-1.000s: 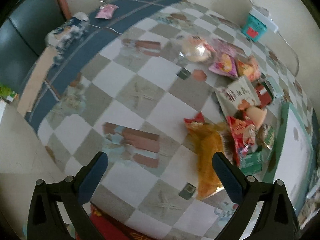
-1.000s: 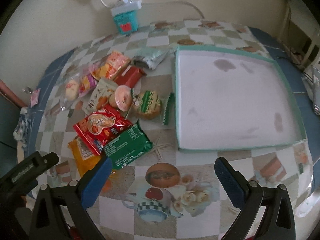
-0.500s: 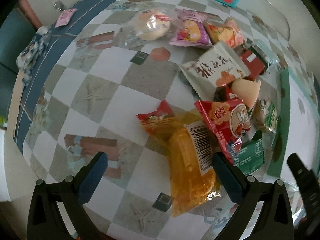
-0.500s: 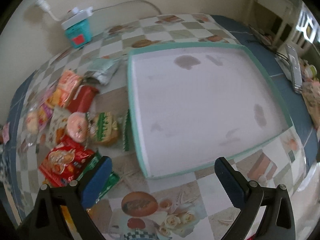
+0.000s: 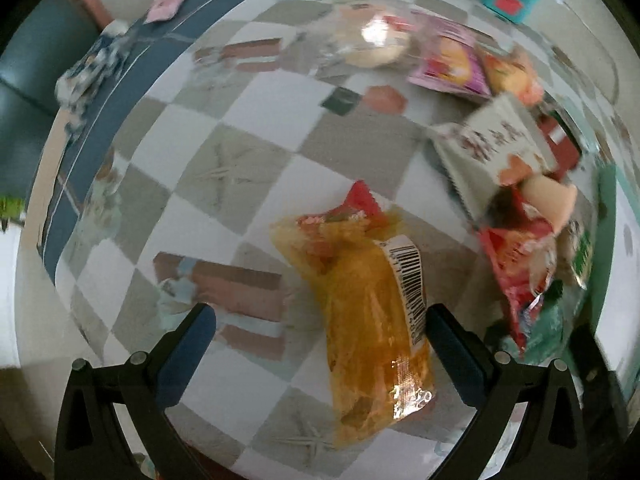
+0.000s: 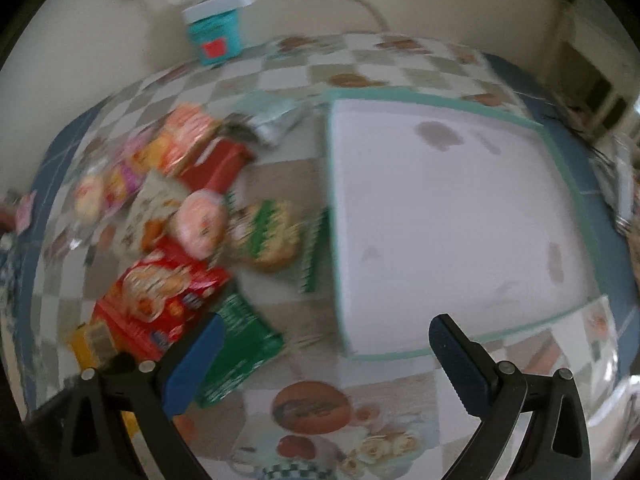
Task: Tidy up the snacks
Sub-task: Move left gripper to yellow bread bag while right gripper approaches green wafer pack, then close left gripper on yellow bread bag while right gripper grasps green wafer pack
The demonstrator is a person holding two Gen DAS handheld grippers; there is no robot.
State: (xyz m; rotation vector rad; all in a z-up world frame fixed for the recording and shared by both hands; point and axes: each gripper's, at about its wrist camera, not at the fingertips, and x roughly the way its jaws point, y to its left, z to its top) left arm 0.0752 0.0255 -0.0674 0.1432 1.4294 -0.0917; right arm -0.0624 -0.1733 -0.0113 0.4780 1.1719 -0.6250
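Left hand-held gripper spread wide around the yellow snack bag – probably lining up a grab. Right hand-held gripper wide too, empty – near the tray.

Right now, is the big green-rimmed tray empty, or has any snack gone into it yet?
Empty. The right wrist view shows the tray's white floor bare except for a few faint stains; the snack packets all lie on the tablecloth to its left.

I count one tray ahead of my right fingers and roughly ten snack packets left of it: two red, two green, one yellow-orange bag between my left fingers, the rest too blurred to sort. One teal box stands far beyond them.
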